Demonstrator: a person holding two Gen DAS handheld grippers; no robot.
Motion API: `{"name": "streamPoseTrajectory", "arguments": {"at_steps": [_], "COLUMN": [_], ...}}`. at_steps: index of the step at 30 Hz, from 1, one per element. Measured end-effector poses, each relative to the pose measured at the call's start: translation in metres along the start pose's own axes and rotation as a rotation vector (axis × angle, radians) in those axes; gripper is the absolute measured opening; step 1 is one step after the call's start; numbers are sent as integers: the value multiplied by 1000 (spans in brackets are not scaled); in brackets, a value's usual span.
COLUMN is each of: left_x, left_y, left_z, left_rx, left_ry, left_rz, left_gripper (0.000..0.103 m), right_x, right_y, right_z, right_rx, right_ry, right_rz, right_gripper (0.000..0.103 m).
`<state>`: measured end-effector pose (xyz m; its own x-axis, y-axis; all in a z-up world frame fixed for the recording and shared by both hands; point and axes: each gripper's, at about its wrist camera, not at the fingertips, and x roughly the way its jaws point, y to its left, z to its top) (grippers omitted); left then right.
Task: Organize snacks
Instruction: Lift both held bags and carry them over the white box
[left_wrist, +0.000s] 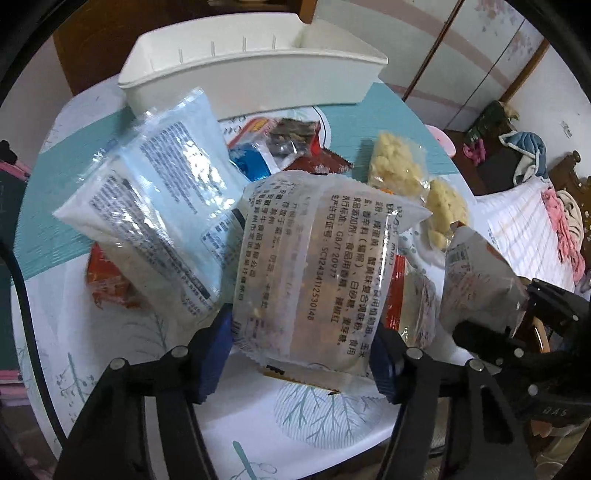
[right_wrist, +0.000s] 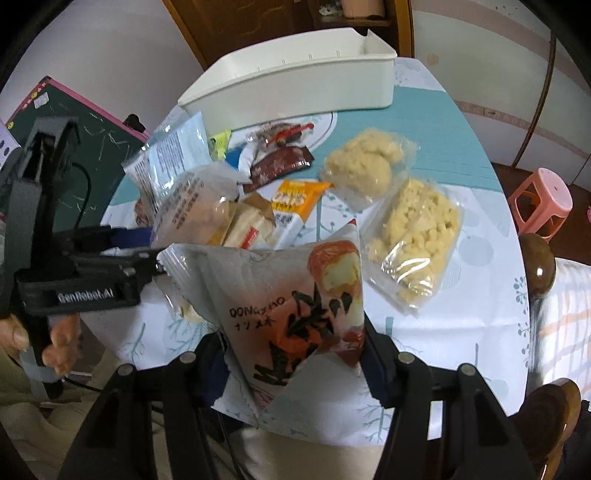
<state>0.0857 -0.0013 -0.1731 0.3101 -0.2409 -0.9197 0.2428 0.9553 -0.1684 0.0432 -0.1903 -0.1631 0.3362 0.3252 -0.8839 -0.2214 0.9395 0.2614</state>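
My left gripper (left_wrist: 301, 354) is shut on a clear snack packet with black Chinese print (left_wrist: 314, 266), held above the round table. The packet also shows in the right wrist view (right_wrist: 195, 210). My right gripper (right_wrist: 291, 365) is shut on a white and orange cake packet (right_wrist: 291, 306), held over the table's near edge; it also shows in the left wrist view (left_wrist: 476, 280). A white rectangular bin (left_wrist: 255, 70) (right_wrist: 295, 74) stands at the far side of the table. Loose snacks lie between: two pale blue-white packets (left_wrist: 166, 206) and two clear bags of yellow puffs (right_wrist: 410, 236).
The table (right_wrist: 472, 314) has a teal and white cloth. Small red, brown and orange packets (right_wrist: 284, 162) lie near the bin. A green chalkboard (right_wrist: 85, 129) stands at left, a pink stool (right_wrist: 541, 199) at right, a bed (left_wrist: 532, 229) beyond.
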Motion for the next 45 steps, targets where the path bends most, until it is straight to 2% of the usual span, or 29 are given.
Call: {"name": "streamPoseTrajectory", "arguments": {"at_steps": [7,12,20,25,29,35,38,42,45], "left_x": [-51,-108,-199,-239,-262,-261,-240,-204,-173], "left_y": [10,11,27,30,28,30,34,46,52], "left_z": [5,23,65,91,113,153,174,202,222], "left_rx": [-31,-16,-29,-33,-14,-6,-9,-52,-53], "left_ry": [-96,-220,-396,-468,-524,-565,-566,-523,-499], "left_rz": [-10,2,66,117,152,193,237,213,222], "left_gripper": [64,64,65,65,65,65,65,65,65], "right_x": [-17,-36,-85,-127,-149,-157,-149,-126,-101], "right_y": [1,3,14,24,31,42,44,48,46], "right_z": [18,42,105,149,181,227,249,275,291], "right_rx": [9,0,-33,-39,-33,-32,-24,-13,-4], "right_ry": [-46,-103,-251,-380,-450,-516,-525,-498,-452], "right_rz": [8,-9,-44,-74,-76,-93,-88,-110,-132], "right_gripper": [60,60,60,60,61,61,61,62,62]}}
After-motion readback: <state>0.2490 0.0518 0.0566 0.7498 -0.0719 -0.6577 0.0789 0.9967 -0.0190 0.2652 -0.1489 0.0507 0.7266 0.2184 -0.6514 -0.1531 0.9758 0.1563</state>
